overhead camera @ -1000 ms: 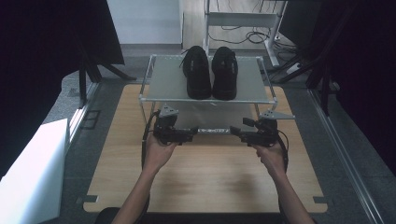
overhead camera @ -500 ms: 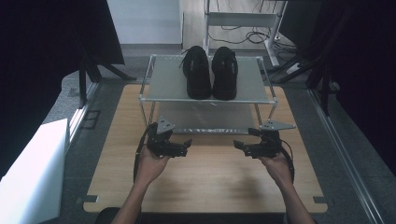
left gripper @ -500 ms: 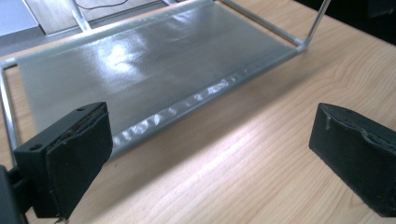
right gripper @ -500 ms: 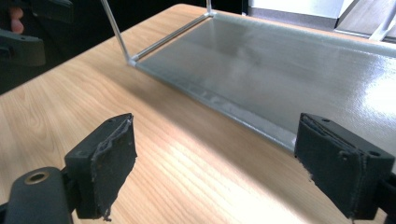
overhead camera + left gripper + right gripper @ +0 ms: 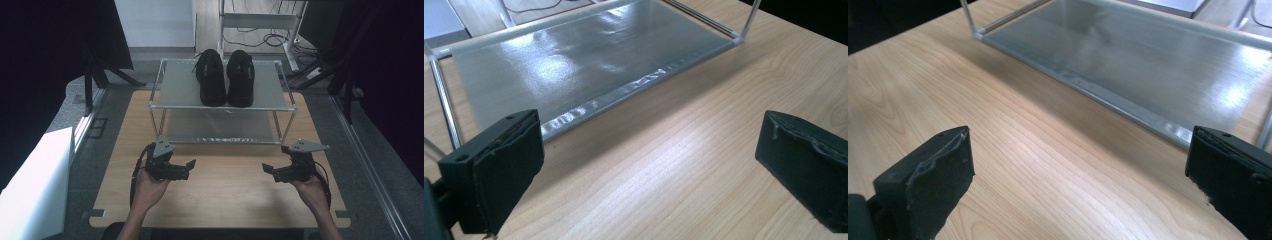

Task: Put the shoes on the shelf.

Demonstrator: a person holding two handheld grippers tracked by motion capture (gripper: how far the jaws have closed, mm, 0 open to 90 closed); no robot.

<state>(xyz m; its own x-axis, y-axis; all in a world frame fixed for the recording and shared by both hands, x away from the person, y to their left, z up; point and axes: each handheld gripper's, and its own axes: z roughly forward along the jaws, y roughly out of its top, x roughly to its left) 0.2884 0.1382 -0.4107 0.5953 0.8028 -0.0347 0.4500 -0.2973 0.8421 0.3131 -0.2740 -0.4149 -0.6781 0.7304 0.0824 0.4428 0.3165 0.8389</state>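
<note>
A two-tier metal shoe rack (image 5: 170, 105) stands at the far half of the wooden table (image 5: 225, 200). Two black shoes (image 5: 225, 77) sit side by side on its top shelf. The grey lower shelf (image 5: 589, 65) (image 5: 1148, 60) is bare. My left gripper (image 5: 187, 170) (image 5: 651, 175) hovers over the table in front of the rack's left leg, open, with nothing between its pads. My right gripper (image 5: 270, 173) (image 5: 1073, 185) is in front of the rack's right leg, open and empty too. Its jaws have just been opening. The two grippers point toward each other.
A white box (image 5: 35, 185) lies on the floor left of the table. Dark stands (image 5: 95, 75) and cables (image 5: 270, 37) sit behind and beside the rack. Bare wood lies between the grippers and the table's near edge.
Both grippers have drawn back from the rack's lower front rail toward the near edge. Their jaws stand wider apart than before.
</note>
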